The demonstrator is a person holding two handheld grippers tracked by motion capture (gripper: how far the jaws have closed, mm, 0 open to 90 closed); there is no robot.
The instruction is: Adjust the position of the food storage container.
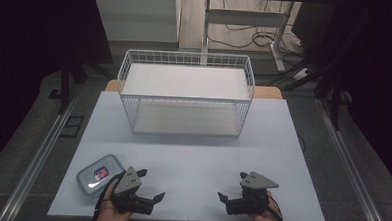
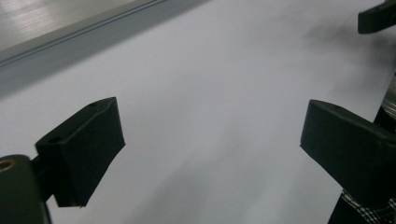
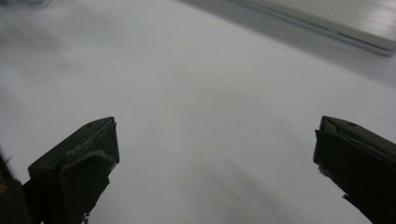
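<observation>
My left gripper [image 1: 150, 184] rests low over the front left of the white table [image 1: 192, 155], held in a hand. Its jaws stand wide apart with bare table between them, as the left gripper view [image 2: 212, 135] confirms. My right gripper [image 1: 232, 186] sits at the front right, also in a hand, and in the right gripper view [image 3: 215, 144] its open jaws have nothing between them. The two grippers point toward each other. A small clear box with a blue rim and red label [image 1: 100, 174] lies just left of my left gripper.
A white wire basket [image 1: 187, 65] with a white floor stands at the back middle of the table. Metal rails run along both table sides [image 1: 42, 149]. A jaw tip of the other gripper [image 2: 376, 16] shows in the left gripper view's top right corner.
</observation>
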